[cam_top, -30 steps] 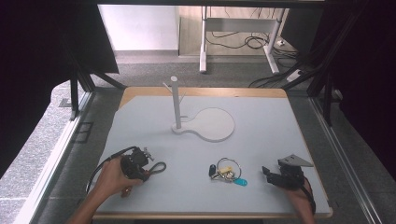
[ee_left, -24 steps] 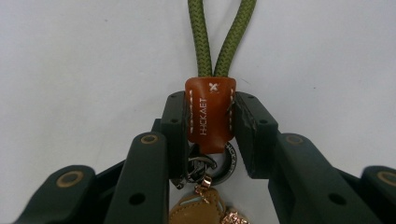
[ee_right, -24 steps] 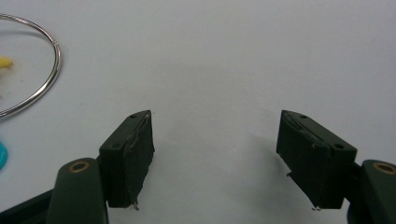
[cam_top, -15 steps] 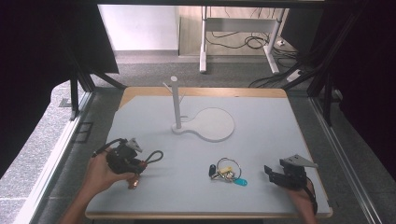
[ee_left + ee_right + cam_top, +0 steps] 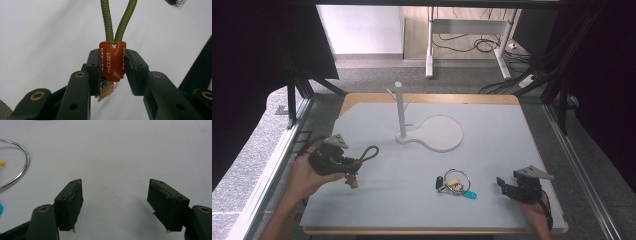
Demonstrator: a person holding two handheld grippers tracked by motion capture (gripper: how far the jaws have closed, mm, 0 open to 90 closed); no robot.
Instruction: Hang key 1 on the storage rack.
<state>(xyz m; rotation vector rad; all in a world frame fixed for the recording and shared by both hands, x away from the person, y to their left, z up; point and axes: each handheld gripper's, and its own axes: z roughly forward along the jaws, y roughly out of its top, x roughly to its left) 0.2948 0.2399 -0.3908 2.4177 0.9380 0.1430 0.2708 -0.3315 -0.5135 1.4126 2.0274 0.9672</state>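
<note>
My left gripper (image 5: 353, 164) is near the table's left edge, shut on a keychain by its brown leather tab (image 5: 112, 60). The keychain's green rope loop (image 5: 368, 152) sticks out beyond the jaws (image 5: 107, 22), and a brass key (image 5: 108, 91) hangs under the tab (image 5: 352, 182). A white peg stand (image 5: 399, 107) on a round base (image 5: 442, 132) is at the table's middle back. A bunch of keys on a metal ring (image 5: 455, 183) with a blue tag (image 5: 470, 195) lies at the front. My right gripper (image 5: 502, 185) is open just right of it, with bare table between its jaws (image 5: 115, 200).
The white table top (image 5: 492, 150) has a wooden rim, and its left edge runs close to my left hand. Part of the metal ring (image 5: 22, 170) curves in at the left of the right gripper view. Dark frame posts and cables are beyond the far edge.
My left gripper has moved left and a little farther back, carrying the rope keychain with it. The right gripper and the key bunch have stayed put.
</note>
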